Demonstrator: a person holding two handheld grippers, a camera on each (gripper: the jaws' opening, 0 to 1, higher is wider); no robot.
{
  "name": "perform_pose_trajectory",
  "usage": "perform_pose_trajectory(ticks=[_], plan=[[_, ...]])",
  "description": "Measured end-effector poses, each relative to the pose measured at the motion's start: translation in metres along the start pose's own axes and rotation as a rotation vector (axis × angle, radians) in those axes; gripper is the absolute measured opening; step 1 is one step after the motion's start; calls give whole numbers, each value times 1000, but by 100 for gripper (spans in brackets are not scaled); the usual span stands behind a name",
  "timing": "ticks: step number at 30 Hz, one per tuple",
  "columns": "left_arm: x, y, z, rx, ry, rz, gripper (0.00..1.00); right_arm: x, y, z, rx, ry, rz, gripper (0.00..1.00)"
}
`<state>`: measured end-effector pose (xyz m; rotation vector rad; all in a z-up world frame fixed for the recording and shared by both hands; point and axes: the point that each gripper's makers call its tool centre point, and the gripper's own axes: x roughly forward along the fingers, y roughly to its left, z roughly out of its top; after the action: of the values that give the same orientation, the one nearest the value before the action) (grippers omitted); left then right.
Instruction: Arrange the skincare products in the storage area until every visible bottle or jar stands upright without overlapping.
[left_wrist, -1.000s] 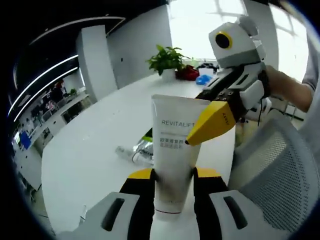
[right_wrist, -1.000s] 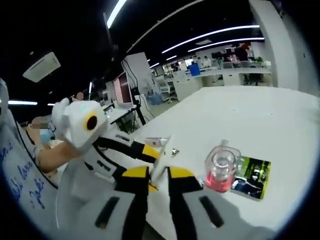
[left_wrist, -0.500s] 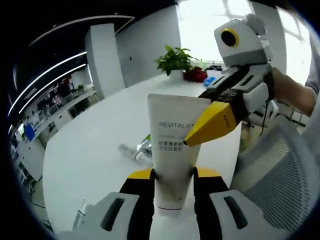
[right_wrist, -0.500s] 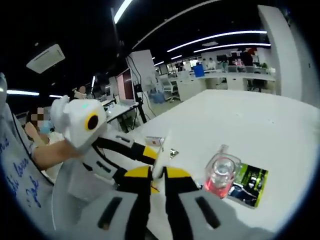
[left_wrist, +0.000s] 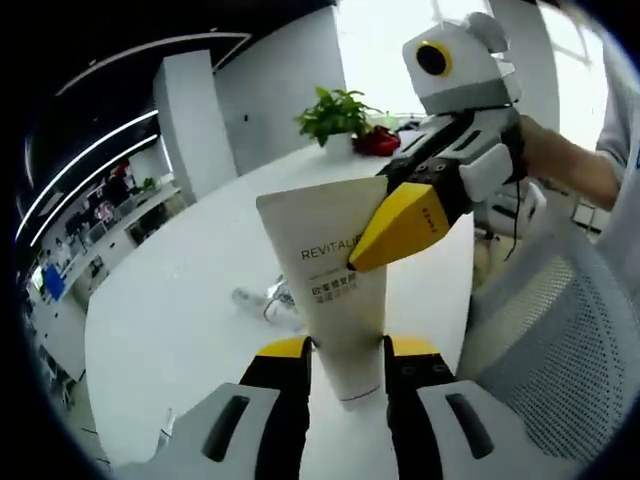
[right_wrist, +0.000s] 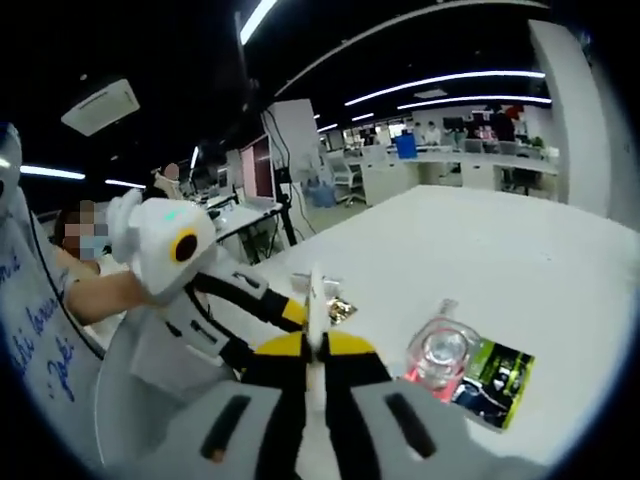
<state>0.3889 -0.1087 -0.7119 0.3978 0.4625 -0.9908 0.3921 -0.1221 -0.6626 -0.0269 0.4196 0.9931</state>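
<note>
A white tube marked REVITALIFT stands up between the jaws of my left gripper, which is shut on its lower end. It leans a little to the left. My right gripper comes in from the upper right, its yellow jaws shut on the tube's flat top edge. In the right gripper view the tube shows edge-on, pinched in my right gripper, with my left gripper just behind it. A clear bottle of pink liquid rests on the white table.
A green leaflet lies beside the pink bottle. Another clear bottle lies on its side on the table. A potted plant stands at the far end, and a grey mesh chair is at the right.
My right gripper's jaws have closed on the tube's top edge. The tube has tipped leftward and risen slightly in the left gripper's jaws.
</note>
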Motion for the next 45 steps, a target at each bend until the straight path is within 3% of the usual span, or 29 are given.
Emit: perform_pose_trajectory(ticks=[3, 9, 10, 11, 13, 15, 18, 31, 45], plan=[[-1, 1, -1, -30, -1, -47, 25, -1, 1, -1, -26, 13, 15, 3], [-3, -3, 1, 26, -20, -149, 27, -3, 13, -7, -149, 70, 93, 3], [-3, -6, 5, 40, -41, -171, 27, -3, 16, -8, -197, 76, 126, 3], [-3, -10, 8, 43, -65, -199, 28, -2, 16, -8, -184, 82, 115, 3], [-3, -13, 8, 43, -55, -218, 27, -2, 16, -11, -257, 117, 145, 3], [-2, -20, 6, 96, -51, -266, 27, -1, 19, -12, -284, 121, 167, 3], [1, -27, 0, 103, -41, -312, 26, -1, 22, -12, -333, 123, 208, 3], [14, -26, -9, 97, -43, -327, 18, -3, 22, -13, -346, 145, 276, 4], [19, -22, -10, 58, -46, -306, 13, 4, 14, -15, -407, 271, 320, 7]])
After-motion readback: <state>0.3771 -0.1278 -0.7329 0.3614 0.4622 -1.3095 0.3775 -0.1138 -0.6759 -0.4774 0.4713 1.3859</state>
